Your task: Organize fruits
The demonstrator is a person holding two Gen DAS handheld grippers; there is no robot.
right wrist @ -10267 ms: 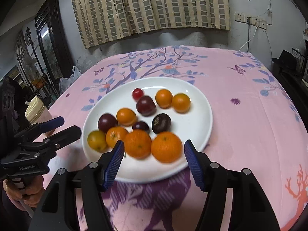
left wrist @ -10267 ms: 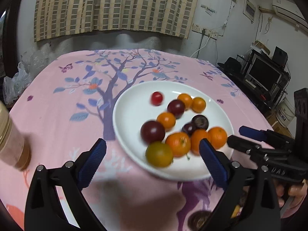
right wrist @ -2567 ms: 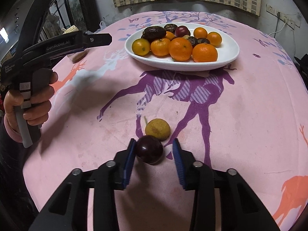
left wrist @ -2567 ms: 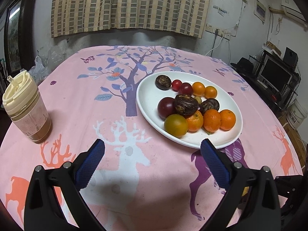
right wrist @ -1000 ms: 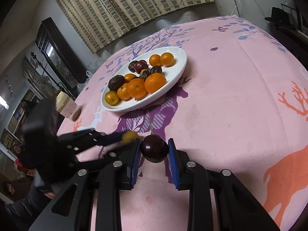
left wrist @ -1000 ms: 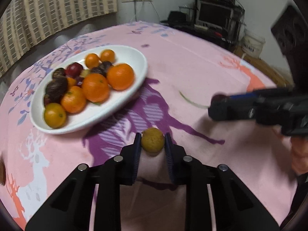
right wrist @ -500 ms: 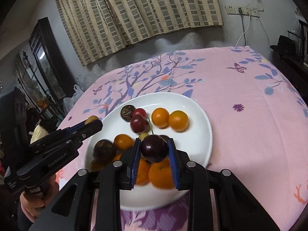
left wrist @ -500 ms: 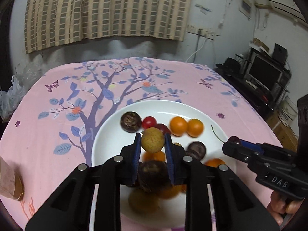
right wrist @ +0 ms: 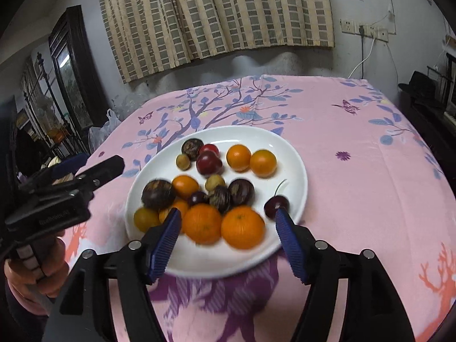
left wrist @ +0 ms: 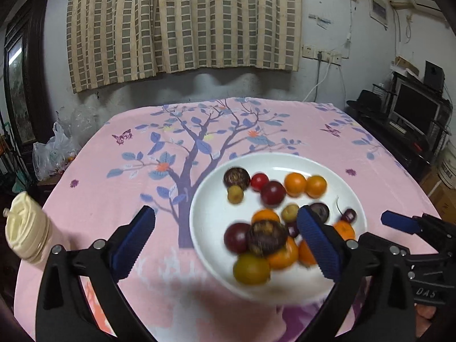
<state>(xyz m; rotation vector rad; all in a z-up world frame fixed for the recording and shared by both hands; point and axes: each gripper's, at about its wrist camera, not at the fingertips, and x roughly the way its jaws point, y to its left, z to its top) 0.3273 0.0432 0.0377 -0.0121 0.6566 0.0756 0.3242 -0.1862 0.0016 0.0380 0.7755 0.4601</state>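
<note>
With both jaws spread wide & empty, your left gripper (left wrist: 225, 239) and right gripper (right wrist: 228, 240) hover over the white plate (right wrist: 296, 171). All fruit sits on it: the dark cherry (right wrist: 276, 206) by the right rim, the small yellow-brown fruit (left wrist: 235, 194) near the back.

Looking glossy and smooth on that white plate (right wrist: 296, 171), probably glazed ceramic. Sitting on a soft, fuzzy pink cloth (right wrist: 356, 188), matt all over. Showing ribbed blue pads (right wrist: 166, 242) on matt black plastic.
</note>
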